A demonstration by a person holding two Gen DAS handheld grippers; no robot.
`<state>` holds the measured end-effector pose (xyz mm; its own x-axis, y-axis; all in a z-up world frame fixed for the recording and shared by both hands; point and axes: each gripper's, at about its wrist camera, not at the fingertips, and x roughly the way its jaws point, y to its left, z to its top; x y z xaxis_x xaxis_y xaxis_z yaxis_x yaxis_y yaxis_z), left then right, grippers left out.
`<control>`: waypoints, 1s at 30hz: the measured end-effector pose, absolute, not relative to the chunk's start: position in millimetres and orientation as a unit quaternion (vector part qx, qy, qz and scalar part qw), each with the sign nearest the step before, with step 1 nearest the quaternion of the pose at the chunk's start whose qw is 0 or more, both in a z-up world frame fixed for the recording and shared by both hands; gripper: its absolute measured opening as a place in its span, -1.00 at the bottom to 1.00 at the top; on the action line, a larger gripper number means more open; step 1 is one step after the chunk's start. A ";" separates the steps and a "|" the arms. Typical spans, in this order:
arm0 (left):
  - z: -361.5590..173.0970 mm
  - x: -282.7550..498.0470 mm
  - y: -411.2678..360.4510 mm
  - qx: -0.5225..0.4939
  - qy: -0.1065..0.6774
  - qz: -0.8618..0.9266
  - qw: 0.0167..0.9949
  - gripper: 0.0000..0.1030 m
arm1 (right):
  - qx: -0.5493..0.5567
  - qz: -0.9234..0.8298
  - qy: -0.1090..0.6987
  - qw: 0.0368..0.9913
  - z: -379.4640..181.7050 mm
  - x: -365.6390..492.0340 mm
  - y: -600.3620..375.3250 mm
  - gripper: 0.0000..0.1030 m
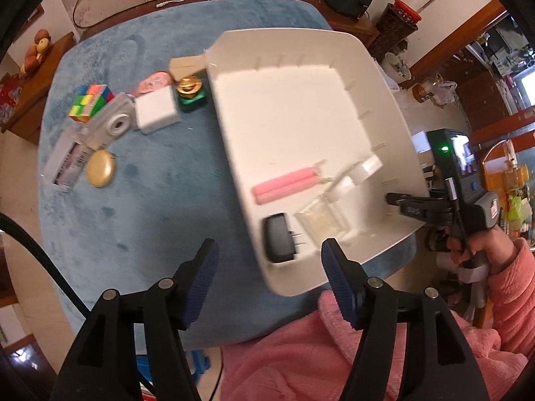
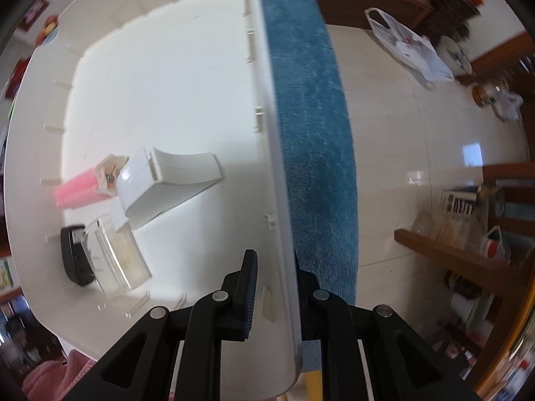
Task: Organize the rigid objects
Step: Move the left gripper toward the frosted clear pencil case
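Your right gripper (image 2: 274,287) is clamped on the white tray's (image 1: 384,77) rim, your left gripper (image 1: 269,264) spread empty above its near corner, where a black charger (image 1: 279,242) sits just beside a clear box (image 1: 322,222).

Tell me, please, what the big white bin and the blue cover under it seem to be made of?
The white bin looks like hard moulded plastic: smooth, slightly glossy walls with small ribs along the rim. The blue cover looks like plush fabric: a matte, fuzzy pile with darker brushed patches. Neither can be confirmed by look alone.
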<state>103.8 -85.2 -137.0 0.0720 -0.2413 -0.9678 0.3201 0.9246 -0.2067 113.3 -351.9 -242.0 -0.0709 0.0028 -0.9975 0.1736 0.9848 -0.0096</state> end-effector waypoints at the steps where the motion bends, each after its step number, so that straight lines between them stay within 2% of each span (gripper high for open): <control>1: -136.2 107.2 -76.5 0.036 0.654 -0.190 0.731 0.32 | 0.066 -0.070 0.728 0.679 -241.8 113.0 -352.0 -0.68; 10: -138.5 137.8 -15.8 0.070 0.655 -0.186 0.729 0.40 | 0.119 -0.148 0.710 0.678 -238.4 105.6 -358.6 -0.68; 19: -150.1 186.2 45.3 0.055 0.672 -0.199 0.711 0.48 | 0.132 -0.191 0.704 0.671 -236.0 103.2 -358.2 -0.68; 30: -187.4 244.4 87.2 0.111 0.697 -0.197 0.681 0.54 | 0.140 -0.234 0.702 0.658 -236.2 109.9 -352.8 -0.57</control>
